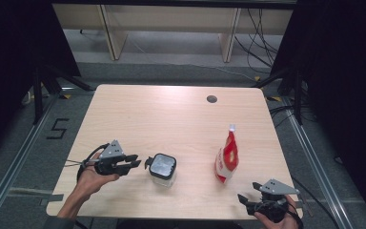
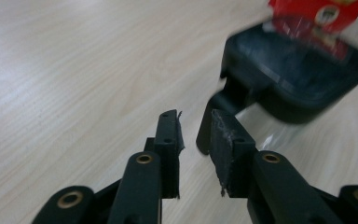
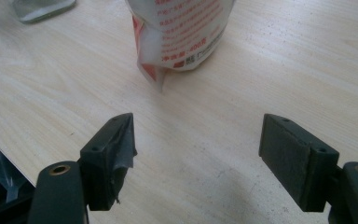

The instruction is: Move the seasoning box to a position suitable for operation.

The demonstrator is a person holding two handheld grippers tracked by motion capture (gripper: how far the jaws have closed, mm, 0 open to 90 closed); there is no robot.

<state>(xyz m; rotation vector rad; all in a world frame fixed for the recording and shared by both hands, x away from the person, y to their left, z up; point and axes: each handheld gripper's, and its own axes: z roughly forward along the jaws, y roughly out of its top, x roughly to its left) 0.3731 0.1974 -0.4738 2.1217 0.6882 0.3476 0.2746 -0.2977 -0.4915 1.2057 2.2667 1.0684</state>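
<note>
- The left hand-held gripper (image 1: 134, 163) is sitting at lower left of the high view, its jaws parted a little around nothing, just left of the jar (image 1: 162, 169).
- In its own view the tips (image 2: 193, 130) are nearing the jar's (image 2: 293, 74) black lid tab; a narrow opening could be nudging or tipping the jar.
- The jar is looking like clear glass, squarish, with a dark hinged lid.
- The right hand-held gripper (image 1: 248, 199), lower right, is gaping wide and empty; the pouch (image 1: 227, 157) is standing tall, soft and glossy, red and white, easily toppling.
- The surface (image 1: 171, 119) is pale smooth woodgrain.
</note>
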